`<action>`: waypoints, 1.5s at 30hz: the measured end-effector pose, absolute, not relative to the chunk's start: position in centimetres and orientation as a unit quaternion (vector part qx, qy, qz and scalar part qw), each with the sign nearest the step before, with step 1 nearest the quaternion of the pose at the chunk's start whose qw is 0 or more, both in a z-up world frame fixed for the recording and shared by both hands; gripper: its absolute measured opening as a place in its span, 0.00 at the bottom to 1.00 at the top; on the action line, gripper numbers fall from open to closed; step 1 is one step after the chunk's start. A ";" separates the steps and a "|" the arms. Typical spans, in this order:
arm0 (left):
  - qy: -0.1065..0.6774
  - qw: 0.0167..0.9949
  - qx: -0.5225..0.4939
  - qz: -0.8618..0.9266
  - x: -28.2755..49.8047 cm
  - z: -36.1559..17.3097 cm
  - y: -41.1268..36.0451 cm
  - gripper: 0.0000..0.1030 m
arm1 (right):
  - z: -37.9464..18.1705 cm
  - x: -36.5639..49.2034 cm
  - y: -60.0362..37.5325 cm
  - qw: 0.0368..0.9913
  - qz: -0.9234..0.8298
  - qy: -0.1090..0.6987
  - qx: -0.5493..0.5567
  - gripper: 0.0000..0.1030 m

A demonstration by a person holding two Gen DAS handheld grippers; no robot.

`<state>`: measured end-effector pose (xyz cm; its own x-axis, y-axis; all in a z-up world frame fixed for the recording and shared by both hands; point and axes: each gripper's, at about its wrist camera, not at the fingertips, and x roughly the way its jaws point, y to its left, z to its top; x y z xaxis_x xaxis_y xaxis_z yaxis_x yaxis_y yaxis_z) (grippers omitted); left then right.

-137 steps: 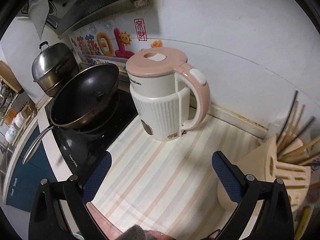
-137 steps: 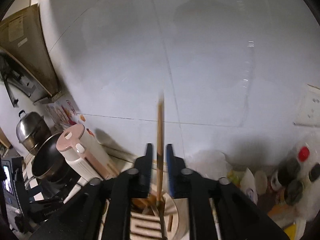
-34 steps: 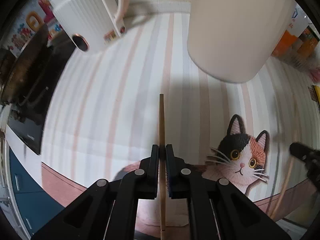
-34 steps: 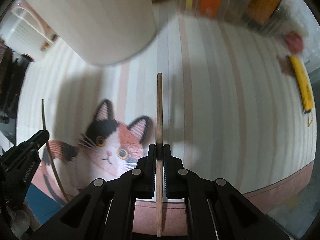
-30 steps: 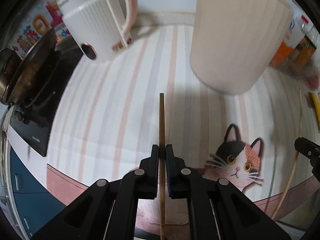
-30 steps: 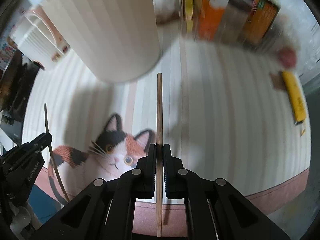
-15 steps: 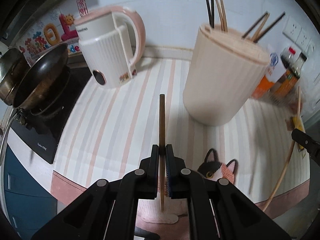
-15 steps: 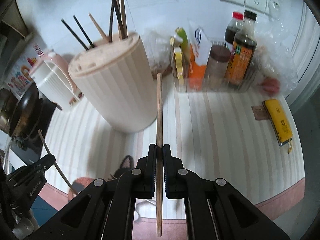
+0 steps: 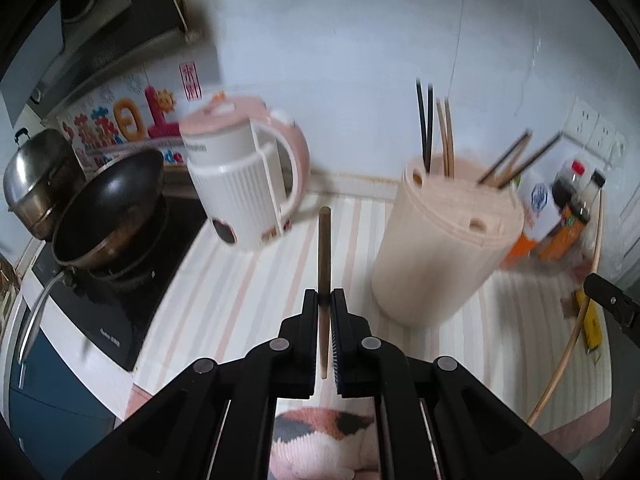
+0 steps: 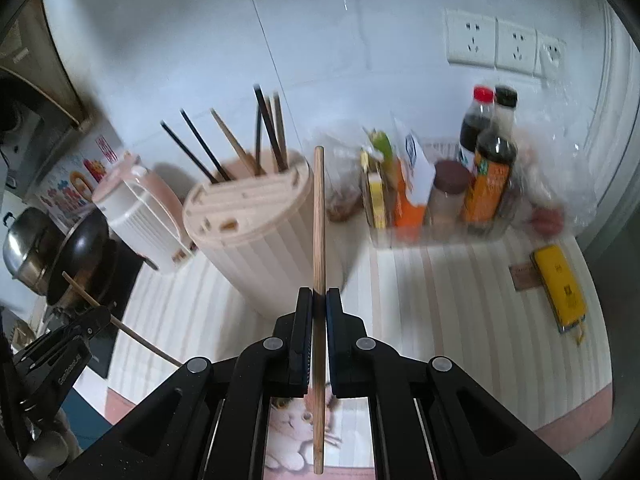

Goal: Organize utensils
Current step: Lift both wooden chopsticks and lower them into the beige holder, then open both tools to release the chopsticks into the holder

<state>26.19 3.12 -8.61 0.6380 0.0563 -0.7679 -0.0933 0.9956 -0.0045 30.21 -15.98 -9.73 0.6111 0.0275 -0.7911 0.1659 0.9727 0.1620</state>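
striped counter (image 9: 248,288) lying open before cream ribbed utensil holder (image 9: 444,248) | left gripper (image 9: 325,300) pinching dark wooden chopstick (image 9: 324,248) upright | right gripper (image 10: 319,300) pinching pale wooden chopstick (image 10: 319,216)

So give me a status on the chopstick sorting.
Done: several chopsticks already stand in the beige holder. In hand: the left gripper and right gripper each clamp one wooden chopstick, both off the striped mat. Left: slotting those two in.

Both wrist views downward, sharing the utensil holder (image 9: 444,240) (image 10: 256,232)
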 end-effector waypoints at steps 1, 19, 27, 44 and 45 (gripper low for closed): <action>0.418 0.907 -0.024 0.041 26.3 -7.8 3.2 0.04 | -9.0 30.5 -16.0 0.894 -0.035 0.433 0.112 0.07; 0.309 0.947 -0.083 -0.021 31.8 8.6 0.3 0.04 | 6.6 41.2 -17.6 0.943 0.008 0.296 0.149 0.06; 0.328 0.939 -0.097 -0.041 37.4 7.8 -1.7 0.04 | 5.8 47.1 -18.6 0.946 0.000 0.275 0.172 0.06; 0.410 0.907 -0.088 -0.044 44.6 0.3 -2.5 0.04 | -1.6 52.5 -16.0 0.957 -0.008 0.263 0.124 0.07; 0.414 0.905 -0.089 -0.044 44.6 0.3 -2.5 0.06 | -1.9 52.6 -15.8 0.957 -0.008 0.264 0.119 0.07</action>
